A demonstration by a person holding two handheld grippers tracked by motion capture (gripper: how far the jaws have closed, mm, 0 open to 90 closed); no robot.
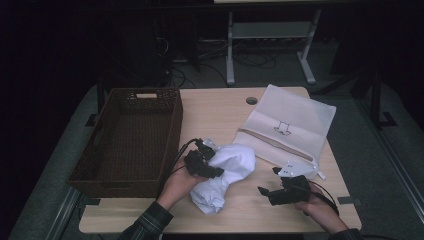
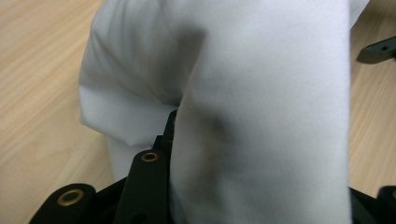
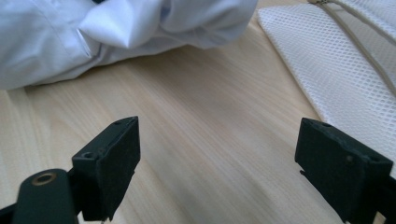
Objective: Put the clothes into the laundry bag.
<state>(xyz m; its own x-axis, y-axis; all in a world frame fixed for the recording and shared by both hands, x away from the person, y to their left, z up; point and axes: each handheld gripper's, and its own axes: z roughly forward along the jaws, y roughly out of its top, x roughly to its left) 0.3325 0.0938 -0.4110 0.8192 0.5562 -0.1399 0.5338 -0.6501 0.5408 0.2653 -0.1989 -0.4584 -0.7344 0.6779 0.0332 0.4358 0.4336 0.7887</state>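
In the high view, your left gripper (image 1: 209, 166) sits just left of centre, its fingers clamped on the crumpled white cloth (image 1: 226, 176), which lies on the tabletop (image 1: 215, 112) in the lower middle of the frame. Your right gripper (image 1: 266, 186) rests at lower right, apart from the cloth, just below the white mesh bag (image 1: 292, 125). A brown wicker basket (image 1: 131, 140) stands at the left.

In the left gripper view, the cloth (image 2: 243, 102) covers most of the frame and is pinched between the fingers.

In the right gripper view, your fingers (image 3: 116, 161) stand wide apart over bare tabletop (image 3: 210, 140), holding nothing; the cloth (image 3: 107, 32) lies at upper left, the mesh bag (image 3: 345, 70) at upper right.
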